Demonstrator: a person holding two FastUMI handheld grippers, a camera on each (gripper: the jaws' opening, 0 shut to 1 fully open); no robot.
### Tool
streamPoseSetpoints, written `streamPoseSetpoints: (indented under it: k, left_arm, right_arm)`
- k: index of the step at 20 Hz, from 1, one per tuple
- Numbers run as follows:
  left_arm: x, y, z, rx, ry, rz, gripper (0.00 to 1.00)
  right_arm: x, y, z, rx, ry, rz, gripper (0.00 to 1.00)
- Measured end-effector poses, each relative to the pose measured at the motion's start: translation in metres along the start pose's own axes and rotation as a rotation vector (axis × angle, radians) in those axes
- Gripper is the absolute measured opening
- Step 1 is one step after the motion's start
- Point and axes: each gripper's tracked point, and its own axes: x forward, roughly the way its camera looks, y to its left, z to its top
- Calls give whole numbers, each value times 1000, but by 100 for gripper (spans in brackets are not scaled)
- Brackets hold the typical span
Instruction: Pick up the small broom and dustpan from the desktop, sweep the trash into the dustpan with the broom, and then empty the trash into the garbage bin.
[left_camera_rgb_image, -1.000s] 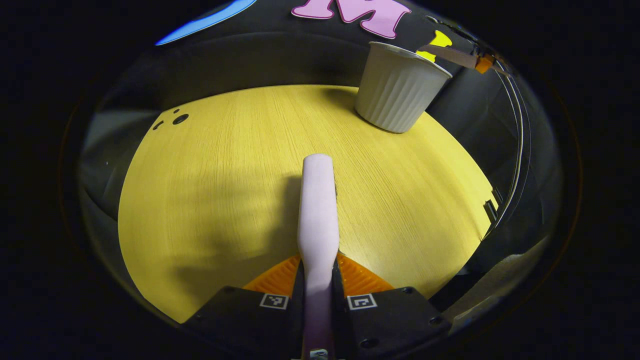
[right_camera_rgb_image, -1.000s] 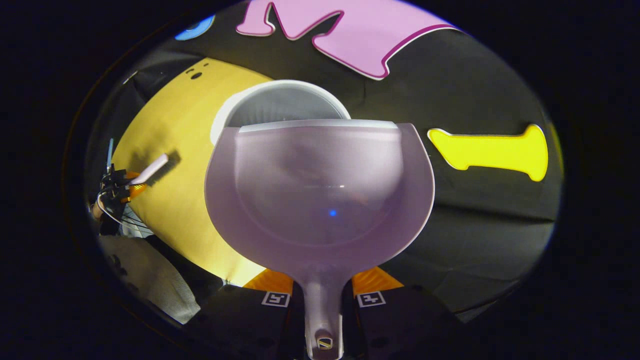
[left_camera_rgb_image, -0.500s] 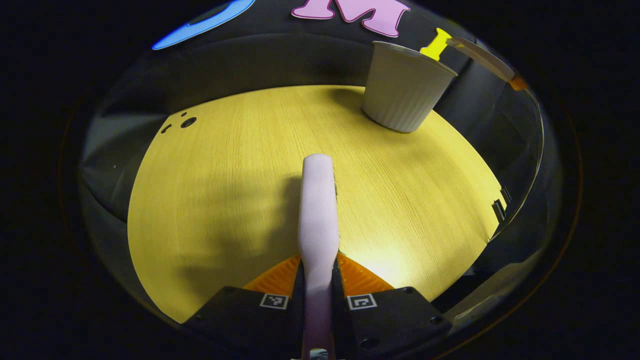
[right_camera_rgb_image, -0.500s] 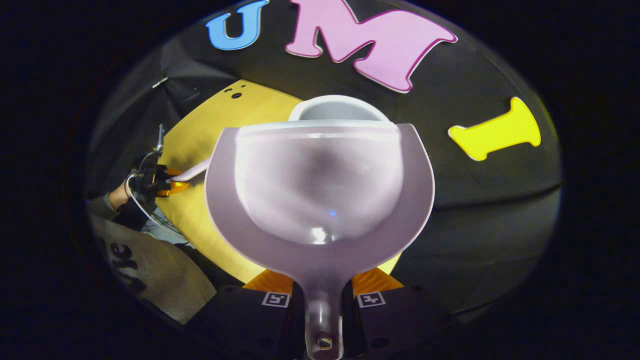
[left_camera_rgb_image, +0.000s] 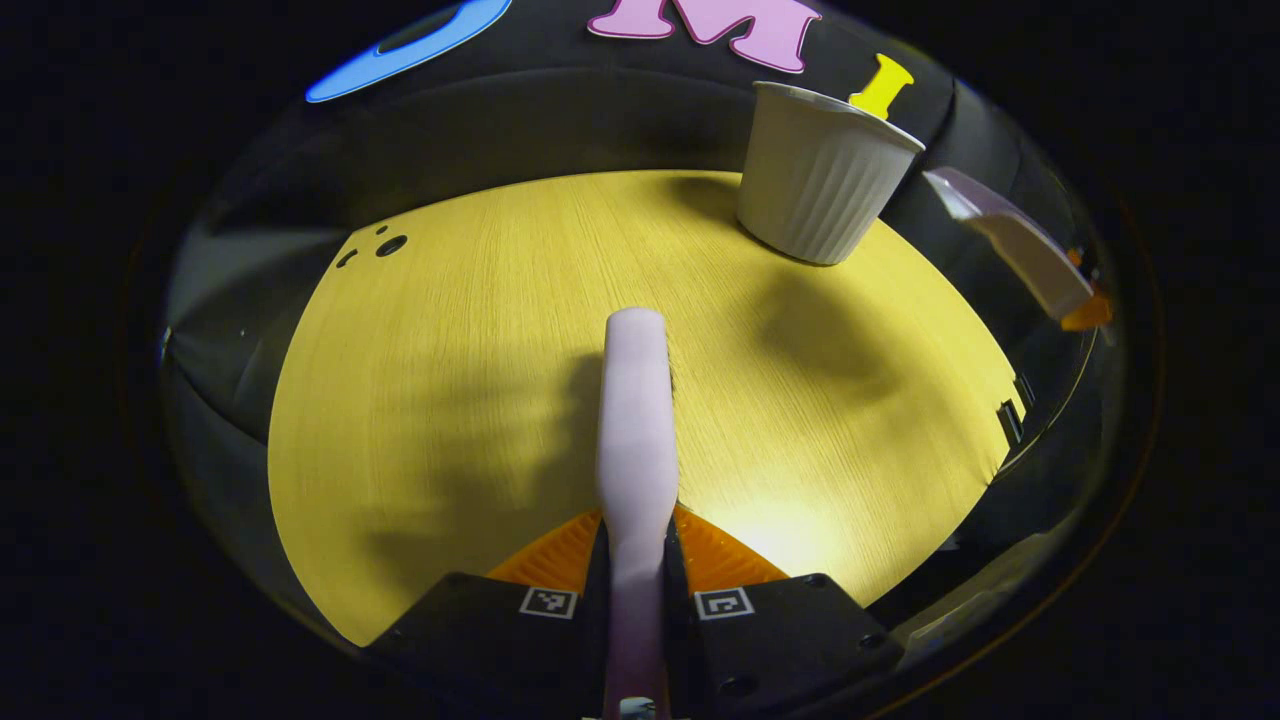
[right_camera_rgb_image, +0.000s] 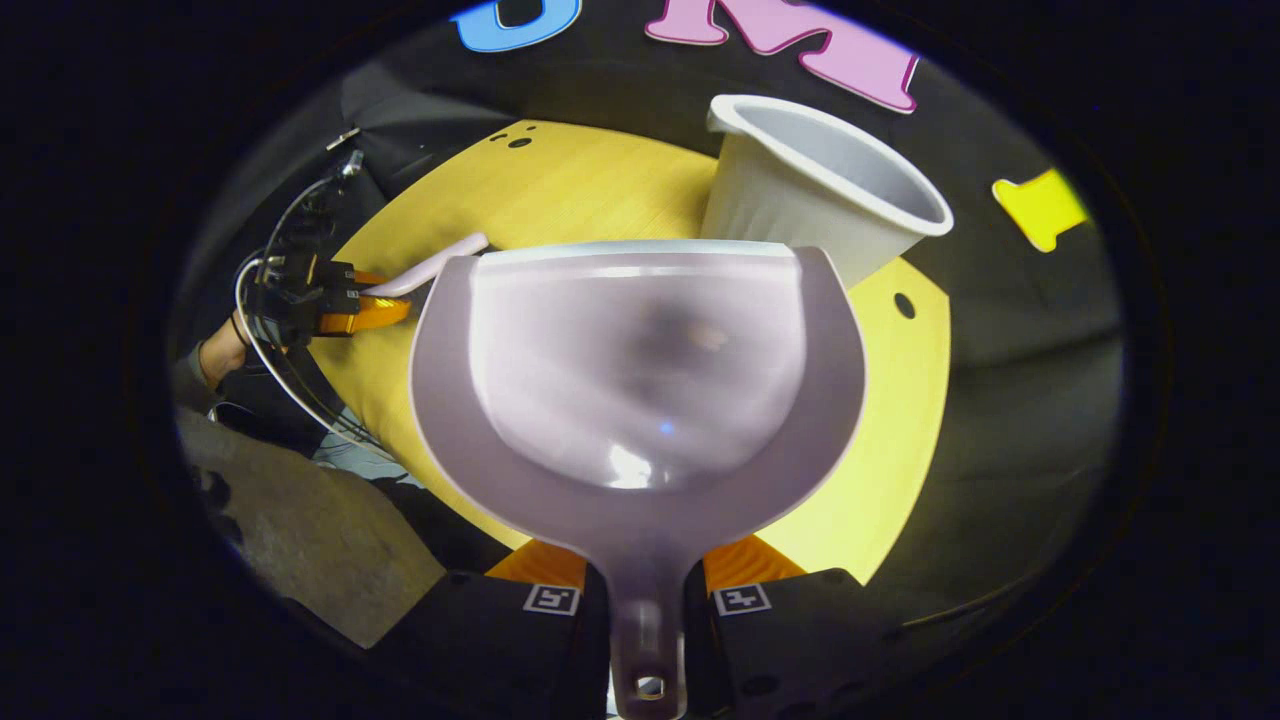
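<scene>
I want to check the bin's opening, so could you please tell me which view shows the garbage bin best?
The right gripper view: the garbage bin stands tilted toward the camera, so its rim and inner wall show, just behind the dustpan. The left gripper view gives the bin from the side: ribbed outer wall and rim edge.

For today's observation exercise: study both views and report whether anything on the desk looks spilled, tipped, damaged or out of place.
Nothing stands out. The white bin stands upright on the yellow desk, with no litter visible around it. The broom and the dustpan are each held level by their handles, and the pan looks empty.
</scene>
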Motion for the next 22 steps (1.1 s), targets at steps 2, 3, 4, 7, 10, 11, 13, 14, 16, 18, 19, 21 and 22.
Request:
streamPoseSetpoints:
  k: [2, 3, 4, 7, 10, 11, 13, 14, 16, 18, 19, 21, 22]
  left_arm:
    - [0, 3, 0, 14, 2, 21, 28]
    - [-1, 4, 0, 18, 3, 31, 31]
    - [0, 3, 0, 18, 3, 37, 32]
    - [0, 4, -2, 10, 11, 44, 28]
    - [0, 5, -2, 15, 18, 57, 28]
    - [0, 6, -2, 16, 23, 62, 28]
    - [0, 6, -5, 20, 33, 73, 29]
    - [0, 6, -5, 20, 40, 76, 28]
    - [0, 7, -4, 22, 37, 83, 29]
    - [1, 8, -5, 29, 42, 88, 25]
    - [1, 8, -5, 36, 46, 91, 29]
    - [2, 9, -3, 43, 54, 94, 29]
    - [3, 9, -2, 45, 56, 94, 29]
  right_arm:
    - [28, 13, -11, 25, 14, 10, 34]
    - [42, 20, -17, 37, 24, 21, 34]
    - [56, 25, -22, 44, 32, 24, 34]
    - [88, 29, -28, 56, 55, 0, 34]
    - [111, 32, -26, 92, 55, -7, 34]
    - [115, 33, -25, 103, 54, -9, 34]
    - [124, 36, -22, 121, 44, -11, 34]
    - [130, 38, -22, 130, 47, -10, 34]
    - [134, 39, -24, 139, 51, -10, 34]
    - [131, 38, -23, 133, 64, -12, 35]
    - [130, 38, -24, 126, 72, -15, 35]
    - [129, 38, -23, 123, 87, -16, 35]
    - [128, 39, -21, 125, 91, -10, 36]
